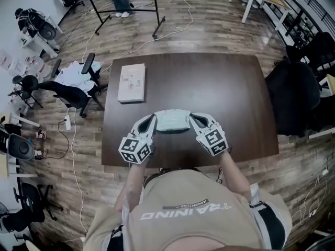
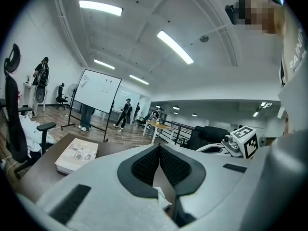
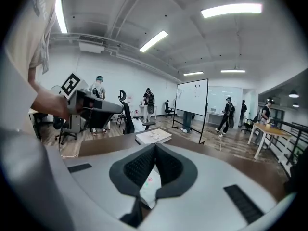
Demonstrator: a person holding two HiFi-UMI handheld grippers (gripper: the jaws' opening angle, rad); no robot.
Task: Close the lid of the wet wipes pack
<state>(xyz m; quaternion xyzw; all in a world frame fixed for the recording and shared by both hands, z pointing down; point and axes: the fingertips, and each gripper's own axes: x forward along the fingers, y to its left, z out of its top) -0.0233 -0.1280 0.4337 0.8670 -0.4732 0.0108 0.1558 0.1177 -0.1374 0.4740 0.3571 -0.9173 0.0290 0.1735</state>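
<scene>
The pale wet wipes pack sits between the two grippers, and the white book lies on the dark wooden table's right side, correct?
No: the head view shows the white book on the left side of the dark wooden table. The pale wet wipes pack does sit between the left gripper and the right gripper.

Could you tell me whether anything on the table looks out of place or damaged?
Nothing stands out. The wet wipes pack lies flat on the table, with the left gripper and the right gripper at its two ends, jaws together. The white book lies flat near the table's left edge.
</scene>
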